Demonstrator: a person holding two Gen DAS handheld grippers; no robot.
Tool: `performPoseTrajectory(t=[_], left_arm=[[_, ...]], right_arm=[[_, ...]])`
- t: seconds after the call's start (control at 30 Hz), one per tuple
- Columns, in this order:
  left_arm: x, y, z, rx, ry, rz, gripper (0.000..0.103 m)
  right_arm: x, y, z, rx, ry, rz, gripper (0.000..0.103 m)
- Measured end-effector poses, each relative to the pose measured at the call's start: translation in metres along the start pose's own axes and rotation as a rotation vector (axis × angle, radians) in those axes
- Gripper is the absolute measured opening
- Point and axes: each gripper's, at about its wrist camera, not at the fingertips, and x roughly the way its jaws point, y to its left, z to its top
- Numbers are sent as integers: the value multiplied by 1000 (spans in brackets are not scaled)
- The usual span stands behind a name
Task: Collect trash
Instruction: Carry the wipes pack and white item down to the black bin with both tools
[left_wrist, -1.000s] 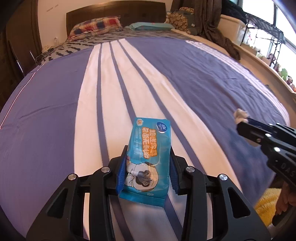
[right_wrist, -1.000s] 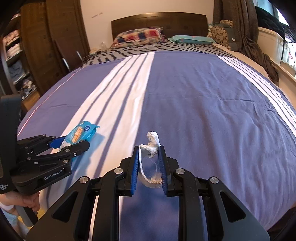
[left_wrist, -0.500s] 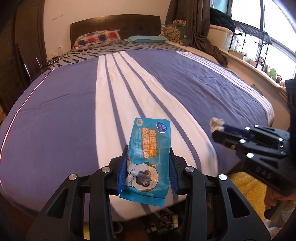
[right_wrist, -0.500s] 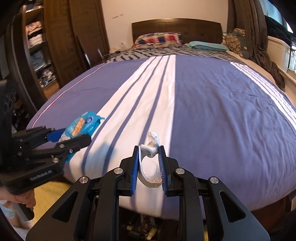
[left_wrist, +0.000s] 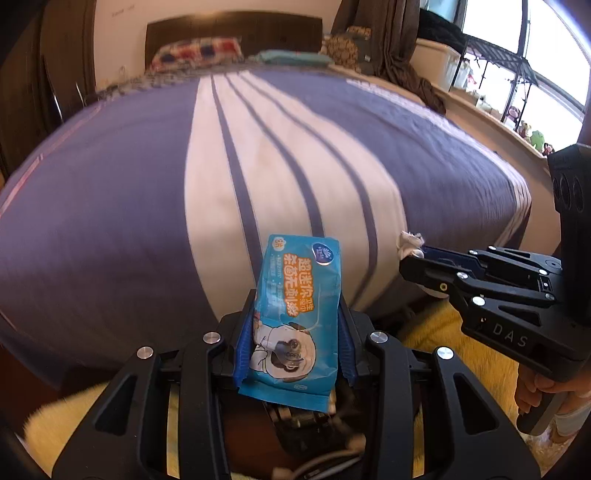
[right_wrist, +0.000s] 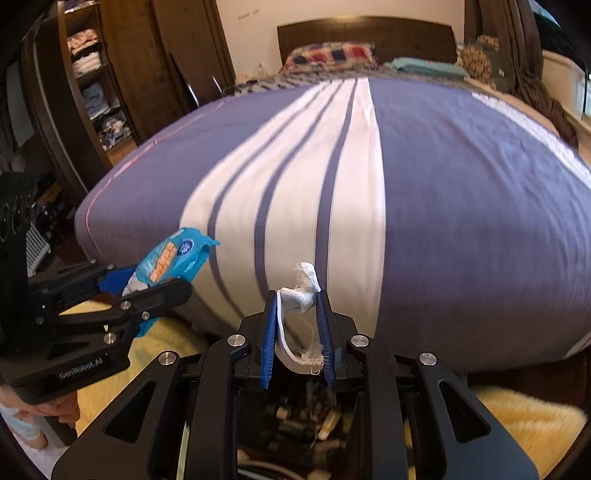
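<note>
The left gripper (left_wrist: 293, 325) clamps a blue wipes pack (left_wrist: 297, 314), held off the foot of the bed (left_wrist: 147, 184); the right gripper (right_wrist: 297, 332) pinches a frayed white rag (right_wrist: 299, 295), lower end hidden; clutter beneath is blurred.

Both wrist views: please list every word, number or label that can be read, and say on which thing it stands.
"DAS": on the black body of the right gripper, left wrist view.
"GenRobot.AI": on the black body of the left gripper, right wrist view.
"8片" and "OPEN": on the blue plastic wet-wipe packet.
Orange Chinese characters on the packet: large, but I cannot transcribe them surely. Its small print is too small to read.
</note>
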Motion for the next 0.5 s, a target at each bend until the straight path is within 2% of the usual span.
performPoseTrajectory(t=[0.37,0.5], left_arm=[[54,9,-73,-80,206,-23,36],[74,11,-88,-88,266,-25,36]], right_arm=[[42,-2,-57,19,191,-23,22],[56,-1,-68,17,241,-33,22]])
